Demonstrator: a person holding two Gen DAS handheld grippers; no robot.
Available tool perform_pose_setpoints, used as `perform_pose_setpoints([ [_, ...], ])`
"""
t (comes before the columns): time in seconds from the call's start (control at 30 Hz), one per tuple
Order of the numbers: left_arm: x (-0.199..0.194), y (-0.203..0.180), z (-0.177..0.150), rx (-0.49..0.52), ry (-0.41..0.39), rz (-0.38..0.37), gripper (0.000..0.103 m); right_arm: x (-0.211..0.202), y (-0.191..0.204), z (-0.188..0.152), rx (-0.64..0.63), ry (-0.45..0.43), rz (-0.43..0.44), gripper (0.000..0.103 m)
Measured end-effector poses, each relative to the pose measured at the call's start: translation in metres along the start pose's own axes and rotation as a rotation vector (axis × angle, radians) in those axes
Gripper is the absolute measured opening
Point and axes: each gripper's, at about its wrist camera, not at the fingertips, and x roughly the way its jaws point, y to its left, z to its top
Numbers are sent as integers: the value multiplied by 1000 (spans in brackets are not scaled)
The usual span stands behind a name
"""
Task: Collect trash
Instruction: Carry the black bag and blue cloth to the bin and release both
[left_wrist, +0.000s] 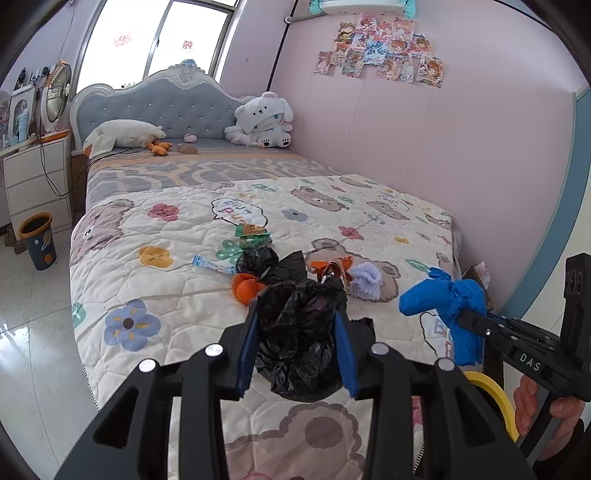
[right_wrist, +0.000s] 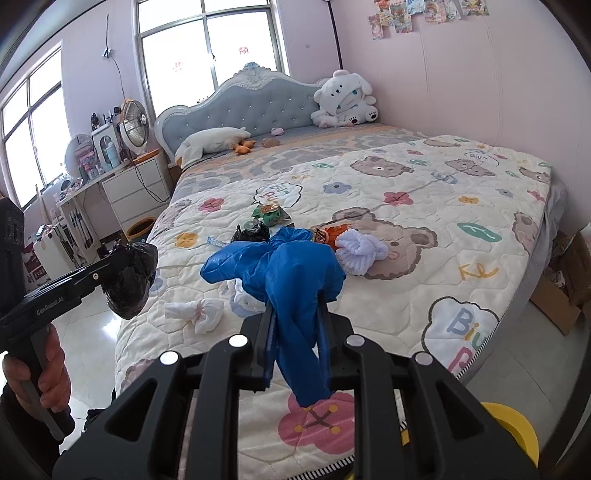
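By the nightstand on the floor at far left stands the orange-rimmed waste bin (left_wrist: 38, 240). The left claw (left_wrist: 298, 325) is clamped on a crumpled black plastic bag (left_wrist: 301, 332), held above the bed's bear-print quilt (left_wrist: 155, 295). More trash lies mid-quilt: a green snack wrapper (left_wrist: 251, 234), another black bag (left_wrist: 269, 264), an orange scrap (left_wrist: 245, 288), a lilac yarn ball (left_wrist: 365, 278), and a white tissue wad (right_wrist: 195, 312). The right claw (right_wrist: 297, 321) is clamped on a knotted blue plastic bag (right_wrist: 284, 269), also lifted off the quilt.
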Motion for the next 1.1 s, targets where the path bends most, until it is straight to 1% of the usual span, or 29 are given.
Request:
perform_pose_setpoints([
  [0.4, -25, -68, -7, 95, -23, -90, 35, -70, -37, -14, 43, -71, -55, 18],
  [0.7, -32, -118, -15, 170, -23, -152, 35, -115, -62, -23, 64, -100, -105, 18],
  [0.93, -31, -150, -21, 198, -3, -215, 35, -147, -79, -30, 74, -124, -155, 19],
  [1.1, -24, -168, -33, 226, 40, -251, 35, -163, -94, -35, 91, -127, -191, 19],
])
